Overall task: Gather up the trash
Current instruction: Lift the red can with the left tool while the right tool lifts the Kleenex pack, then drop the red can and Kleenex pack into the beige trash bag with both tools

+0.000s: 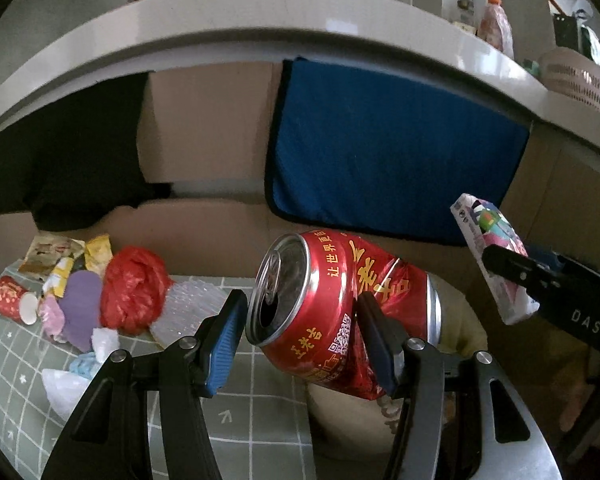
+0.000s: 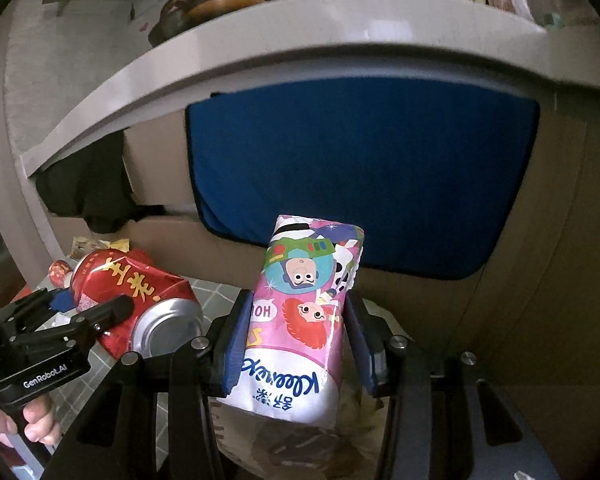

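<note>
My left gripper (image 1: 300,328) is shut on a crushed red drink can (image 1: 340,312), held tilted above a pale bin or bag below (image 1: 460,320). The can also shows in the right wrist view (image 2: 136,300), at the left. My right gripper (image 2: 296,340) is shut on a pink cartoon-printed tissue pack (image 2: 304,320), held upright. That pack shows in the left wrist view (image 1: 492,256), at the right, in the right gripper's fingers (image 1: 512,268). More trash lies in a pile on the green grid mat (image 1: 240,408): a red plastic bag (image 1: 134,290), a purple scrap (image 1: 82,304), wrappers (image 1: 60,256) and a red paper cup (image 1: 14,300).
A grey shelf edge (image 1: 260,20) curves overhead. A blue cloth (image 1: 392,156) and a black cloth (image 1: 68,160) hang over a cardboard wall behind. White crumpled plastic (image 1: 64,388) lies at the mat's left. A dark opening with brown contents (image 2: 300,448) sits under the tissue pack.
</note>
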Tool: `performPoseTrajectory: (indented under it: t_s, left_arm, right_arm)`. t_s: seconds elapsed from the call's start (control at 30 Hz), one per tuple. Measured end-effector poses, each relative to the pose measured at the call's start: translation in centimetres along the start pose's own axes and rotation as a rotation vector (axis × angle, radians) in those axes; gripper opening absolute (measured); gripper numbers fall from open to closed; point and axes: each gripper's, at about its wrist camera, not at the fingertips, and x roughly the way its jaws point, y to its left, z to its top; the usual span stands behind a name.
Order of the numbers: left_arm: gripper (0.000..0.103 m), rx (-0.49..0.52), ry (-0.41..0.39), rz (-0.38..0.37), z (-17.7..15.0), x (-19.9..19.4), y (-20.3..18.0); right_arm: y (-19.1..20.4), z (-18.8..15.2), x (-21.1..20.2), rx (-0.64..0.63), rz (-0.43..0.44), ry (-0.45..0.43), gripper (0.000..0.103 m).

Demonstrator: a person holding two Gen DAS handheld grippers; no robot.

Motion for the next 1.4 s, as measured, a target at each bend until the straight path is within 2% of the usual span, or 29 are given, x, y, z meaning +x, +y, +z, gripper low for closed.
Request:
performPoseTrajectory:
  t_s: [0.17, 0.47, 0.6, 0.73, 0.93, 1.07, 1.13, 1.27, 1.4]
  left_arm:
    - [0.057, -0.015, 0.044, -0.041, -0.4, 2.1, -0.4]
    - [0.057, -0.033, 0.194, -0.115, -1.3, 8.3, -2.1]
    - [0.057, -0.017, 0.222, -0.129, -1.8, 10.1, -3.1]
    - [0.057, -0.055, 0.250, -0.167, -2.0, 11.1, -2.8]
    - [0.059, -0.103, 0.224, -0.237, -1.5, 10.6, -1.5]
    - [0.062, -0.079, 0.197, -0.264, -0.7, 9.8, -1.0]
    - [0.062, -0.055, 0.169, -0.260, -0.5, 9.3, -0.8]
    - [0.062, -0.059, 0.124, -0.209, -0.5, 7.8, 0.2]
    - [0.062, -0.090, 0.041, -0.097, -1.4, 5.2, 2.0]
  right_arm:
    - [-0.7, -1.0, 1.0, 0.007, 0.006, 0.022, 0.043]
    - [-2.8, -1.8, 2.0, 0.039, -0.024, 0.042, 0.043]
    - [-3.9, -2.0, 2.3, 0.054, -0.040, 0.052, 0.043]
    - [-4.3, -2.3, 3.0, 0.062, -0.041, 0.067, 0.043]
    - [-3.9, -3.0, 4.5, 0.065, -0.022, 0.095, 0.045]
    - [-3.2, -3.6, 5.8, 0.055, -0.011, 0.107, 0.052]
    - [-3.3, -3.8, 5.9, 0.063, -0.016, 0.102, 0.061]
    - [-3.6, -4.2, 5.6, 0.091, 0.019, 0.087, 0.070]
    - [-3.2, -4.5, 5.7, 0.104, 0.047, 0.116, 0.073]
